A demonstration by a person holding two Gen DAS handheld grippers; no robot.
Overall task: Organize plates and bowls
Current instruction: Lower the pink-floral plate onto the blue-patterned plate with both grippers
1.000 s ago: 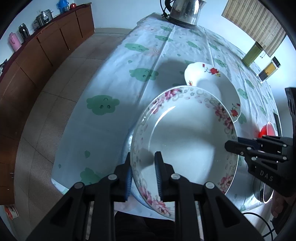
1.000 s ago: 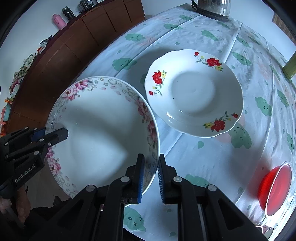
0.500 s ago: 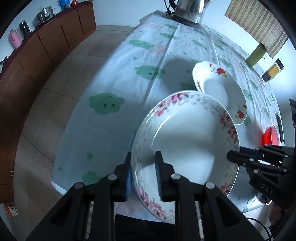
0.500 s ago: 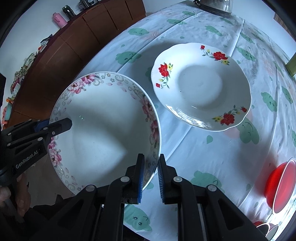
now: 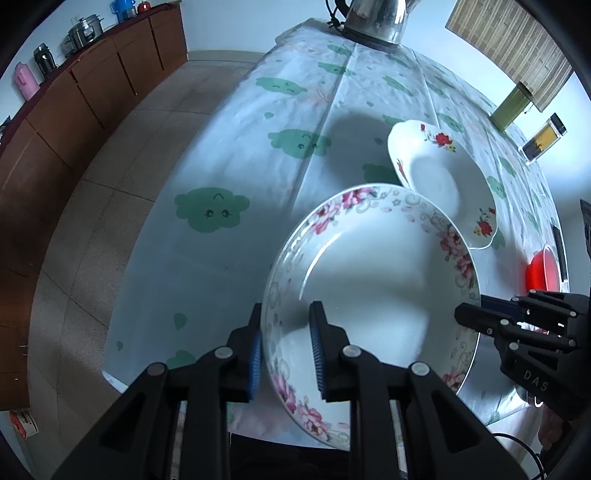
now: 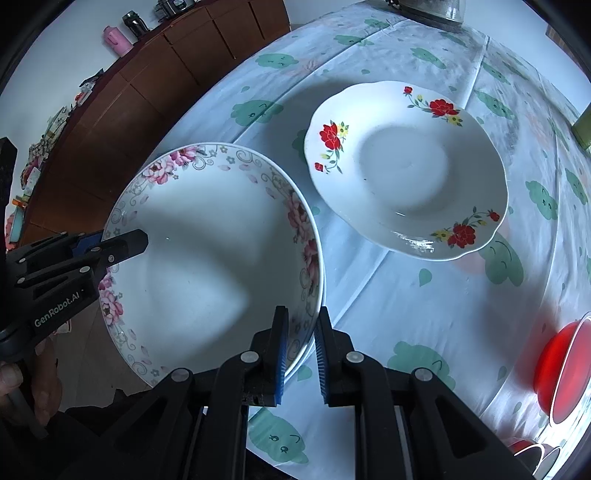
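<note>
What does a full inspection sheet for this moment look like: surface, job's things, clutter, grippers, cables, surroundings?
Surface: table under a pale cloth with green cloud prints.
Job's things: pink-flowered plate held up at the table's near edge; red-flowered plate lying on the cloth beyond it; red bowl off to the right.
Clutter: steel kettle, green container, clear jar.
Grippers: left gripper and right gripper each shut on the pink-flowered plate's rim, on opposite sides.
Cables: a dark cord low at the right of the left wrist view.
Surroundings: brown sideboard carrying pots and flasks; tiled floor.
</note>
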